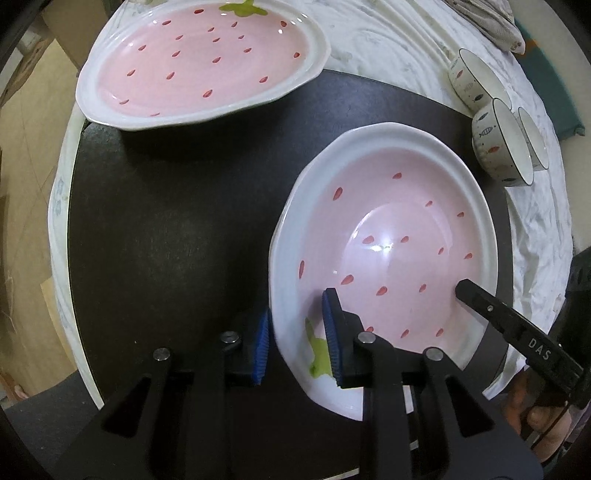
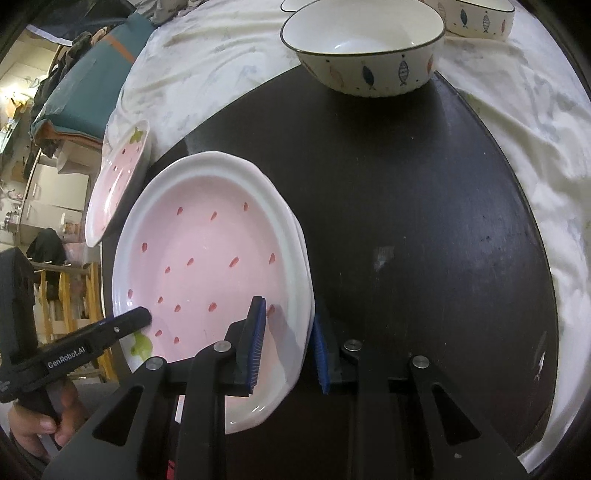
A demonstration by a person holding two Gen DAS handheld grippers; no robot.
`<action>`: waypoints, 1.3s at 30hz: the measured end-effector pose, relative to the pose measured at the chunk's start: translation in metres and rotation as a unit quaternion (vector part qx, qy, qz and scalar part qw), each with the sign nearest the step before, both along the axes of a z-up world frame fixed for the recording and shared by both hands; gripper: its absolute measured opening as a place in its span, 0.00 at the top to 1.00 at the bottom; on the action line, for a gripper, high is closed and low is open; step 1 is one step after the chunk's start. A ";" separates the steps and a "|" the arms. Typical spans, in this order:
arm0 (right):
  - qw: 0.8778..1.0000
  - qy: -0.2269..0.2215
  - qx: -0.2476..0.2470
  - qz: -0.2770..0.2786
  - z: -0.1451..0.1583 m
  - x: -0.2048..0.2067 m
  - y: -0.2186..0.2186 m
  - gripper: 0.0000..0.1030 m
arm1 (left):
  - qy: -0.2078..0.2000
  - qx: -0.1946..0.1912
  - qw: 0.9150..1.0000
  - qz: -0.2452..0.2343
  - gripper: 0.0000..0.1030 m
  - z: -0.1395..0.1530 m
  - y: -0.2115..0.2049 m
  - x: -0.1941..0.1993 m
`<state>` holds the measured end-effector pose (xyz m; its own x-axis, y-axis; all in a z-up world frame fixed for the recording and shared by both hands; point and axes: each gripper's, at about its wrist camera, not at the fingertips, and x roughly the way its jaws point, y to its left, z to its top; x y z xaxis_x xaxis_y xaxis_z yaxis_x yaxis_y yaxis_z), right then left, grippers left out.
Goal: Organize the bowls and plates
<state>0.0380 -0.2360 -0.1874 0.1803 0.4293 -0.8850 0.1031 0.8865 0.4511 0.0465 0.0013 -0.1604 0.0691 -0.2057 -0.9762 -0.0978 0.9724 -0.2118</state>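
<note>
A pink strawberry plate (image 1: 388, 236) lies on the black round tabletop (image 1: 177, 221), apparently on top of another plate whose rim shows beneath it (image 2: 304, 258). My left gripper (image 1: 297, 343) straddles its near-left rim, one blue pad inside, one outside. My right gripper (image 2: 288, 347) straddles the opposite rim the same way. Both jaws stand a little wider than the rim; contact is unclear. A second strawberry plate (image 1: 199, 62) lies at the far left, also seen in the right wrist view (image 2: 118, 184). Fish-pattern bowls (image 1: 498, 144) stand at the right.
A white bowl with fish marks (image 2: 365, 48) stands at the far edge of the black tabletop, another bowl (image 2: 480, 18) behind it on the white cloth (image 2: 535, 147). A grey cloth bundle (image 1: 484, 22) lies far right. Furniture and clutter lie beyond the table's left side.
</note>
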 end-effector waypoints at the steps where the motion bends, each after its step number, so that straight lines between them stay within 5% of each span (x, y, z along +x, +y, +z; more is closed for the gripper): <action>1: 1.000 0.001 -0.001 0.001 -0.001 0.001 0.002 0.76 | -0.001 0.001 1.000 -0.001 0.77 0.000 -0.001 0.001; 11: 1.000 -0.006 -0.020 -0.015 0.005 -0.001 0.001 0.76 | -0.022 0.014 1.000 -0.017 0.75 0.004 0.003 -0.008; 15: 0.999 -0.015 -0.029 -0.026 0.012 -0.004 -0.004 0.72 | -0.038 0.050 0.998 -0.022 0.52 0.008 0.001 -0.009; 19: 0.998 -0.018 -0.014 -0.052 0.017 -0.003 -0.015 0.72 | -0.066 0.089 0.993 -0.036 0.41 0.015 -0.002 -0.010; 24: 0.998 -0.029 -0.003 -0.064 0.026 -0.003 -0.020 0.71 | -0.082 0.088 0.992 -0.033 0.41 0.029 0.002 -0.006; 26: 0.997 -0.037 0.003 -0.066 0.030 -0.001 -0.019 0.47 | -0.093 0.082 0.992 -0.029 0.41 0.036 0.002 -0.003; 27: 0.996 -0.046 0.007 -0.070 0.033 -0.003 -0.019 0.28 | -0.097 0.081 0.992 -0.028 0.41 0.038 0.002 -0.001; 28: 0.996 -0.059 0.009 -0.073 0.037 -0.003 -0.019 0.21 | -0.099 0.079 0.992 -0.028 0.41 0.041 0.003 0.000; 33: 0.994 -0.089 0.012 -0.066 0.050 0.002 -0.012 0.17 | -0.110 0.074 0.990 -0.037 0.39 0.050 -0.001 0.006; 37: 0.992 -0.111 0.009 -0.066 0.060 0.006 -0.005 0.13 | -0.116 0.067 0.990 -0.043 0.15 0.059 0.005 0.013; 39: 0.991 -0.117 0.011 -0.063 0.063 0.009 0.000 0.12 | -0.113 0.063 0.991 -0.034 0.11 0.063 0.013 0.020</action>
